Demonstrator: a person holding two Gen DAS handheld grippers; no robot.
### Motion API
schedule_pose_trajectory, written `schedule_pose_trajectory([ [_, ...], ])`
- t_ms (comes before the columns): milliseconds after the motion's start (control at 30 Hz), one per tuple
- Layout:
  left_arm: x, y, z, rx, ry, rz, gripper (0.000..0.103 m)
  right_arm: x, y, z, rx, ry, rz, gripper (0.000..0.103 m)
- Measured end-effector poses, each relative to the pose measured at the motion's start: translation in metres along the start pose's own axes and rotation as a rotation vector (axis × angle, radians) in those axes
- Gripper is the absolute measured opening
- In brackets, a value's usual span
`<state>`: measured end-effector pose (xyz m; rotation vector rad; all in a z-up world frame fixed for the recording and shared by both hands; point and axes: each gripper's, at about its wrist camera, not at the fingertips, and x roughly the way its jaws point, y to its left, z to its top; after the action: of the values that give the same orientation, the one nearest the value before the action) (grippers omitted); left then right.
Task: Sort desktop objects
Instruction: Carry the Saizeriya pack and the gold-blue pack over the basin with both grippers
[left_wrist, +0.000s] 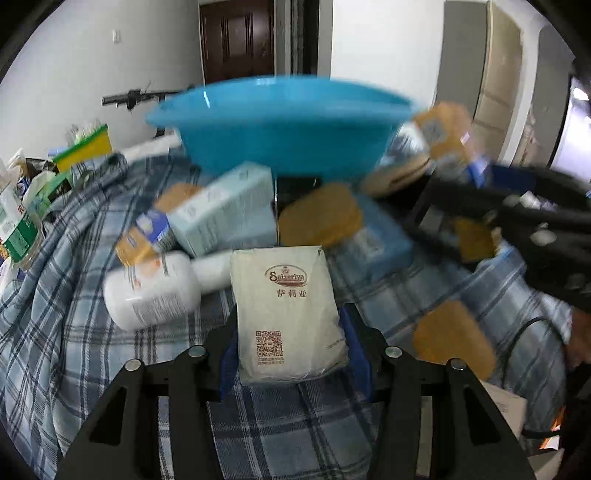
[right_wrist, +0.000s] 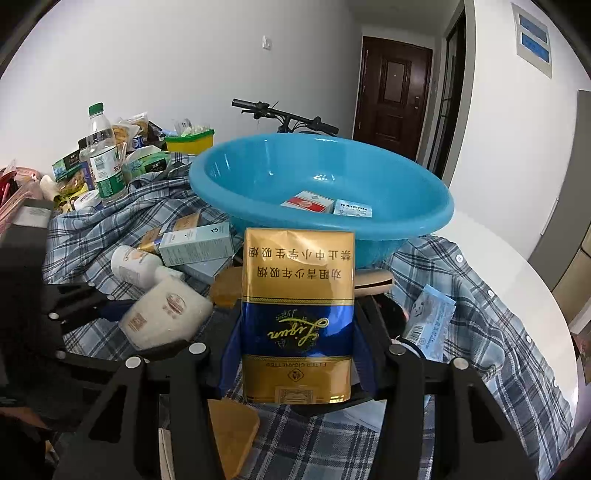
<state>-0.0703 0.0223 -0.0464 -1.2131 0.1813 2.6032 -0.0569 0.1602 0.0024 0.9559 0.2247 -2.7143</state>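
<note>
Item 1. Right gripper (right_wrist: 297, 354): jaws clamped on a gold-and-blue cigarette pack (right_wrist: 297, 314), held upright and upside down, just before the blue plastic basin (right_wrist: 321, 192).

Item 2. Left gripper (left_wrist: 291, 354): jaws closed on a white Saizeriya tissue packet (left_wrist: 288, 314), carried low over the plaid cloth (left_wrist: 55, 295) that covers the worktop.

Item 3. Basin: stands on the cloth at the far side of the heap; the right wrist view shows a red-and-white cigarette pack (right_wrist: 308, 201) and a pale blue Raison pack (right_wrist: 352, 209) lying side by side inside.

Item 4. Unsorted heap near the basin: white bottle (left_wrist: 151, 291) on its side, pale blue carton (left_wrist: 225, 210), further gold-and-blue packs, brown coasters (left_wrist: 454, 339).

Item 5. Clutter at the far left: green-capped water bottle (right_wrist: 103, 158), snack packets.

Step in hand, as judged: carrying two picked items for sorting; the cigarette pack appears bound for the basin, which already holds its kind.

Next move, as judged: lift the pack over the near rim, release above the two packs. The tissue packet's place cannot be told; it probably belongs elsewhere.
</note>
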Motion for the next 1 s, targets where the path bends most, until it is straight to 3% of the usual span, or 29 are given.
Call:
schedule_pose_trajectory([
  [133,0.010,0.002,0.005,-0.025,0.019,0.006,0.066,0.000,0.000,0.000,-0.010,0.006,0.008,0.051],
  [233,0.020,0.004,0.009,-0.047,0.042,0.022,0.067,0.000,-0.003,0.000,-0.005,0.006,0.012,0.051],
  [367,0.026,0.008,0.014,-0.076,0.046,0.035,0.067,0.000,-0.009,-0.001,0.006,0.007,0.009,0.051],
  [467,0.023,0.008,0.016,-0.071,0.031,0.027,0.055,0.000,-0.012,-0.001,0.011,0.009,0.009,0.051],
  [533,0.014,0.006,0.015,-0.072,-0.011,0.001,0.049,0.000,-0.012,-0.001,0.010,0.008,0.009,0.051],
  [800,-0.032,-0.005,0.024,-0.027,-0.211,0.040,0.049,-0.006,-0.010,0.001,0.012,-0.020,0.008,0.051],
  [933,-0.056,-0.007,0.022,-0.045,-0.375,0.034,0.049,-0.016,-0.007,0.003,0.030,-0.071,0.000,0.051],
  [1000,-0.076,-0.011,0.019,-0.031,-0.488,0.073,0.049,-0.026,-0.005,0.005,0.037,-0.132,-0.017,0.051],
])
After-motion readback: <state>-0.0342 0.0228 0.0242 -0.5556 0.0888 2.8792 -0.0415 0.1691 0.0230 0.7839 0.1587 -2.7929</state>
